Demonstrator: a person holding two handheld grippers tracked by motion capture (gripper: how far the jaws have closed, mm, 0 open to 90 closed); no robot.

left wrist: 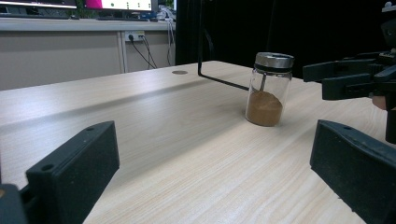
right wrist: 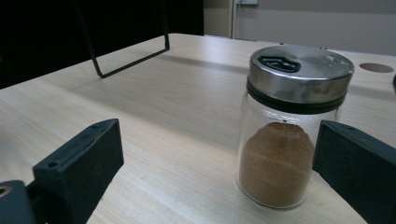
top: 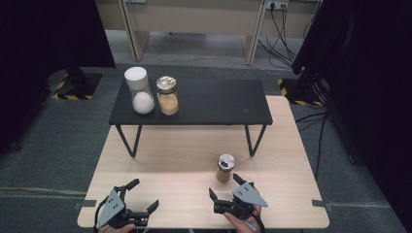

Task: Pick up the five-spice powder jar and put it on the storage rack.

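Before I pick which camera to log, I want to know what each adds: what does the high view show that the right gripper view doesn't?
High view alone: the black metal-legged shelf carrying a white-lidded jar of white powder and a silver-lidded jar of tan powder, plus the open left claw.

Right gripper view alone: the black slot in the lid.

Both: the steel-lidded glass jar of brown powder on the pale wooden table, by the open right claw.
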